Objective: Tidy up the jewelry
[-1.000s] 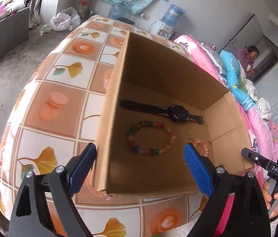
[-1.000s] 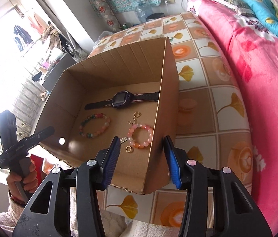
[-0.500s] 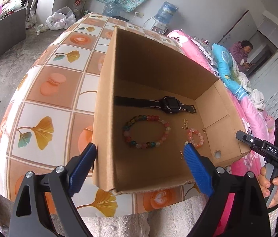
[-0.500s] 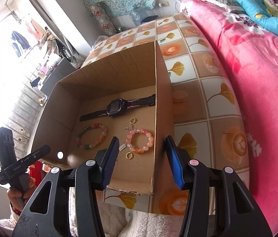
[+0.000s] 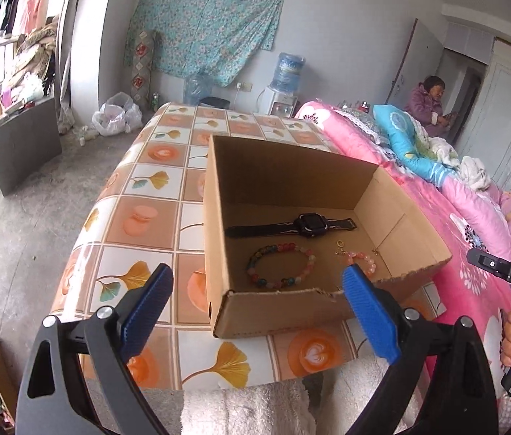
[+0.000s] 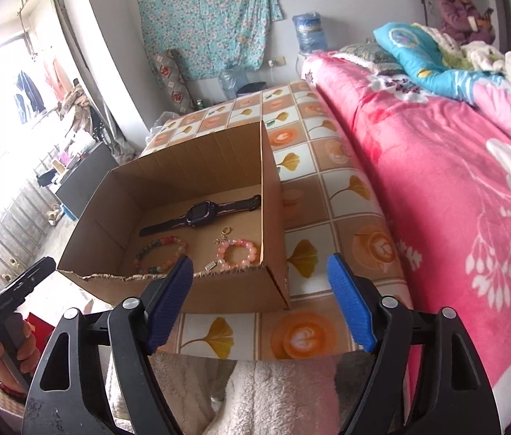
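1. Two grippers hover at the near edge of the table (image 5: 146,217), both short of an open cardboard box (image 5: 291,311).
2. Left gripper (image 5: 257,308): blue-padded jaws spread wide and opening, nothing between the pads – the near left corner of the box merely shows through the gap.
3. Right gripper (image 6: 259,301): jaws opening, pads apart and clear of the cardboard; the near right corner of the box sits beyond the gap, untouched.
4. Box: plain brown, no lid, near wall low with a ragged torn top edge; it stands on a tablecloth of orange and cream squares printed with yellow leaves and cups.
5. Jewelry – all of it lies flat on the box floor:
   - a black watch (image 5: 308,224) with a square face, strap stretched out straight, lying crosswise toward the far wall;
   - a bracelet (image 5: 280,266) of mixed beads in green, red, orange and pale tones, a loose ring nearer the front, left of centre;
   - a smaller pink bracelet (image 6: 237,253) of peach and pink beads, near the right wall;
   - a small gold charm (image 6: 225,231) between the pink bracelet and the watch strap;
   - a small silver piece (image 6: 211,265) just beside the pink bracelet, toward the near wall – too small to tell what it is.
6. No piece touches another as far as can be seen.
7. Pink flowered bedding (image 6: 454,199) runs along the right side of the table.
8. Fluffy white cloth (image 6: 255,398) shows below both grippers.
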